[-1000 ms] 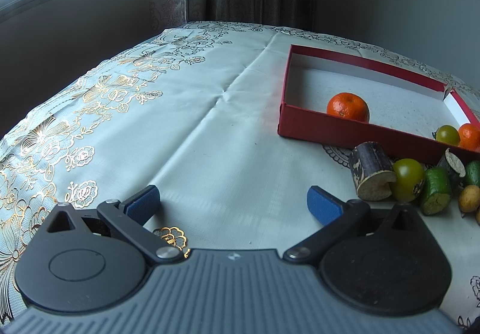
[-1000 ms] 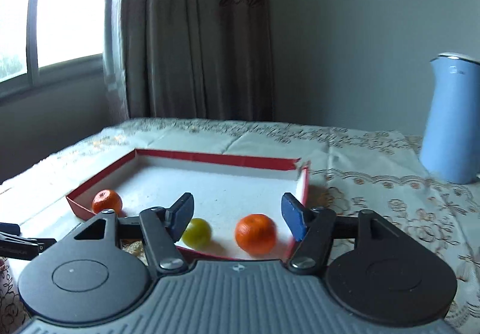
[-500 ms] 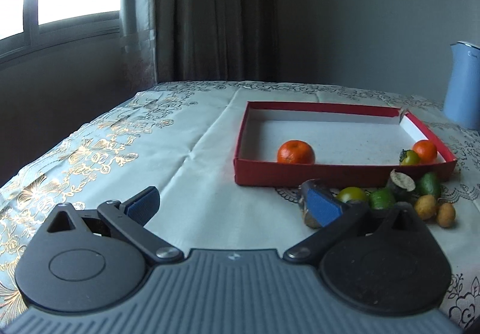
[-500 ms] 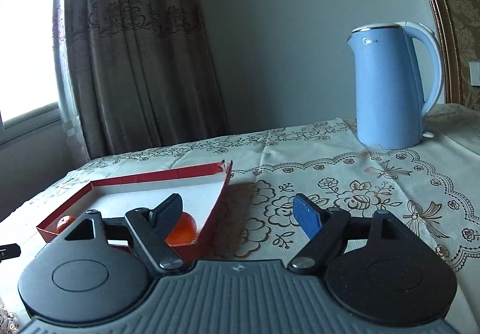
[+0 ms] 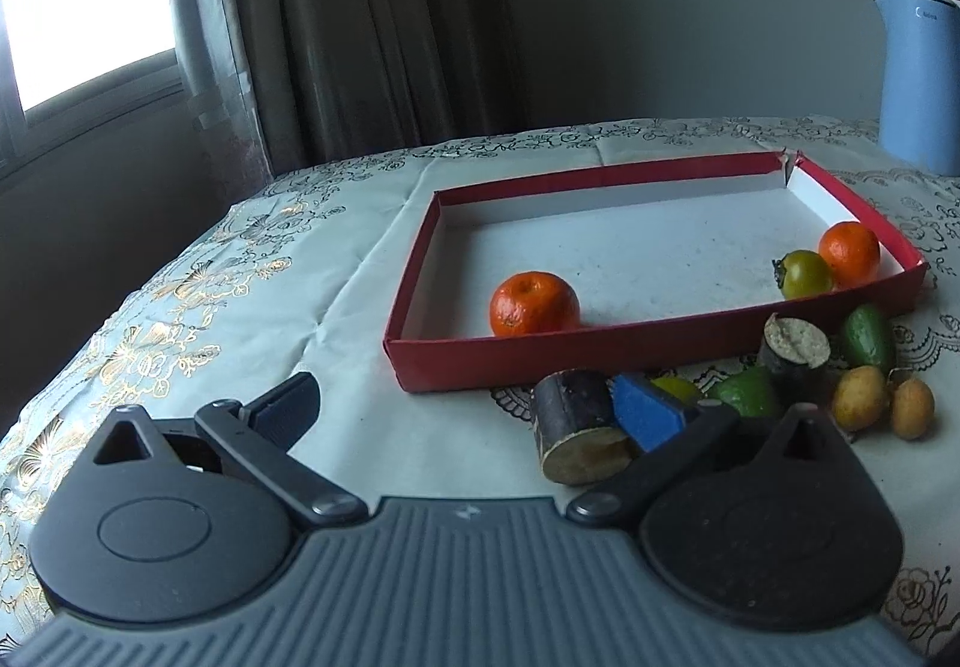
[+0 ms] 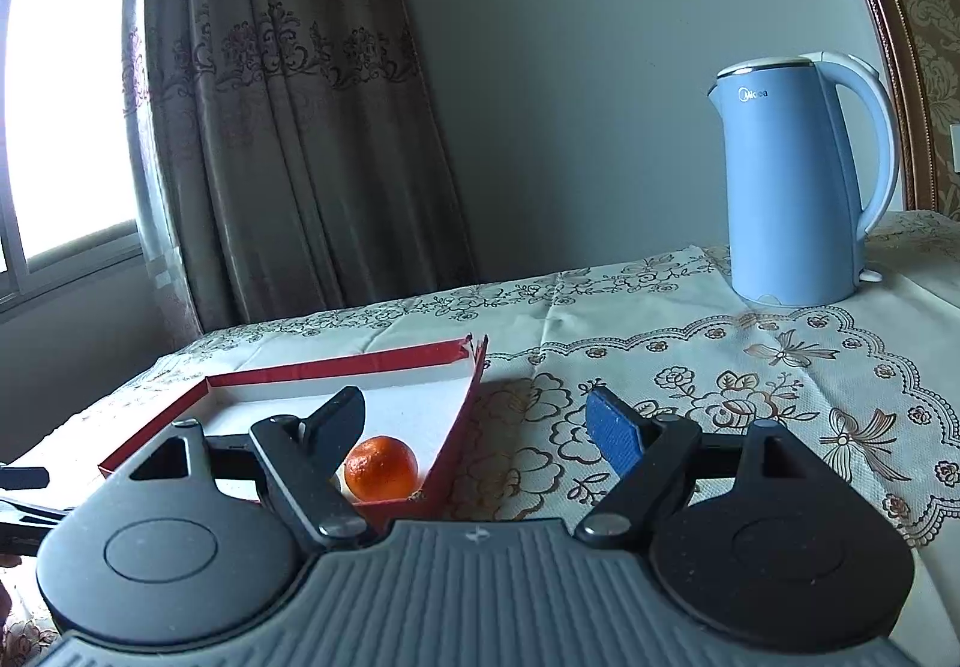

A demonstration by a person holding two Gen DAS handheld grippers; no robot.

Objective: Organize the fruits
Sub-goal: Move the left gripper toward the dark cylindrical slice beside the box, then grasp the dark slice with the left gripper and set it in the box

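Observation:
A red tray (image 5: 414,277) with a white floor holds an orange (image 5: 534,304) near its front wall, plus a second orange (image 5: 849,253) and a green tomato (image 5: 807,274) in its right corner. In front of the tray lie two dark cane pieces (image 5: 573,418), green fruits (image 5: 867,334) and two small yellow fruits (image 5: 861,397). My left gripper (image 5: 468,403) is open and empty, its right finger beside the near cane piece. My right gripper (image 6: 474,418) is open and empty over the tray's right corner (image 6: 465,415), with one orange (image 6: 381,466) showing there.
A blue electric kettle (image 6: 792,187) stands at the back right of the table, and it also shows in the left wrist view (image 5: 918,79). The floral tablecloth (image 6: 750,379) covers the table. Curtains (image 5: 372,19) and a window are behind.
Both grippers have drawn back and up from the tray. The left view has swung right to take in the whole tray and the loose fruits. The right view has swung right toward the kettle.

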